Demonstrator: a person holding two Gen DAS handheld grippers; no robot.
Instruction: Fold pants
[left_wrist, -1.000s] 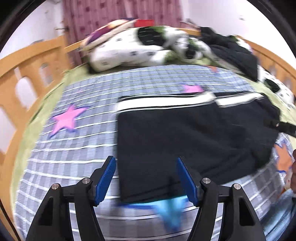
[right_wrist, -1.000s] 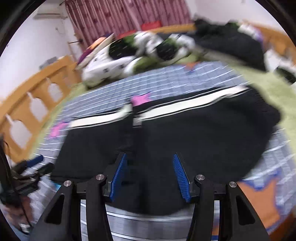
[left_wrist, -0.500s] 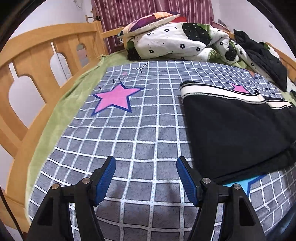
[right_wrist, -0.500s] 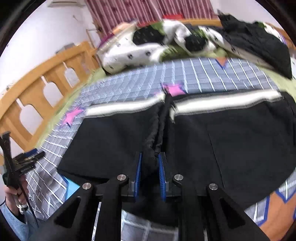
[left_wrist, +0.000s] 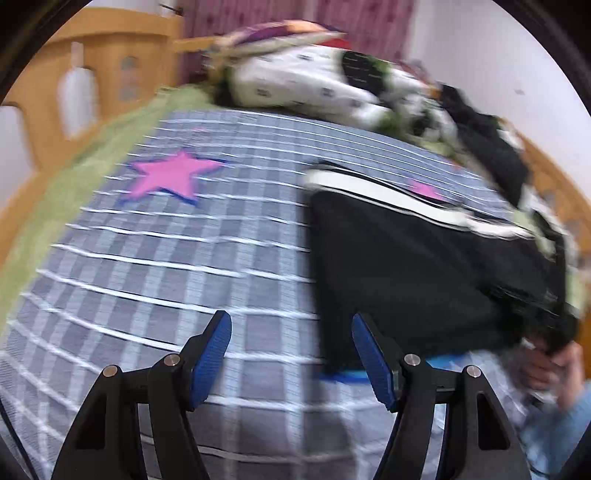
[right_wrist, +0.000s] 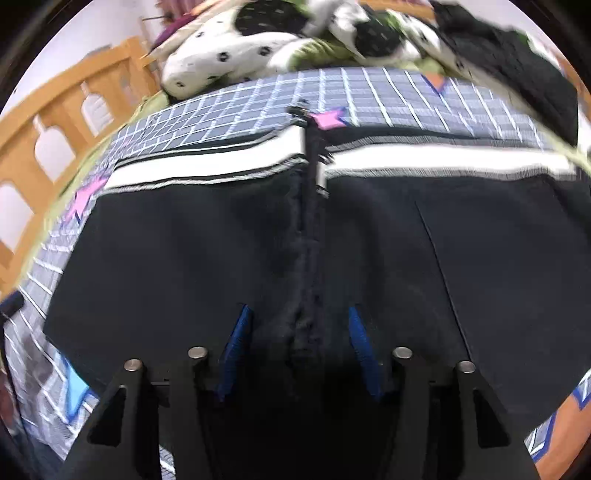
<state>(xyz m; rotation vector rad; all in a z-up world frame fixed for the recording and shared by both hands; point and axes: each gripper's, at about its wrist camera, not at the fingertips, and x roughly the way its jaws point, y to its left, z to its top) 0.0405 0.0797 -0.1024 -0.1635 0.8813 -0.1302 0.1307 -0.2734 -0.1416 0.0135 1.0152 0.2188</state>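
Black pants (right_wrist: 369, 236) with a white stripe along the far edge lie flat on the checked bedspread (left_wrist: 166, 266). In the left wrist view the pants (left_wrist: 413, 273) lie to the right. My left gripper (left_wrist: 291, 354) is open and empty over the bedspread, its right finger near the pants' left near corner. My right gripper (right_wrist: 299, 343) is open, its blue pads either side of the bunched middle seam (right_wrist: 308, 258) at the near edge. Whether the pads touch the cloth I cannot tell.
A spotted white duvet and pillow (left_wrist: 295, 74) are heaped at the head of the bed. A pile of dark clothes (right_wrist: 509, 59) lies at the far right. A wooden rail (left_wrist: 92, 74) runs along the left side. A pink star (left_wrist: 173, 173) marks the bedspread.
My right gripper was shut on the middle seam half a second ago and is now open. The left view has swung back toward the pants.
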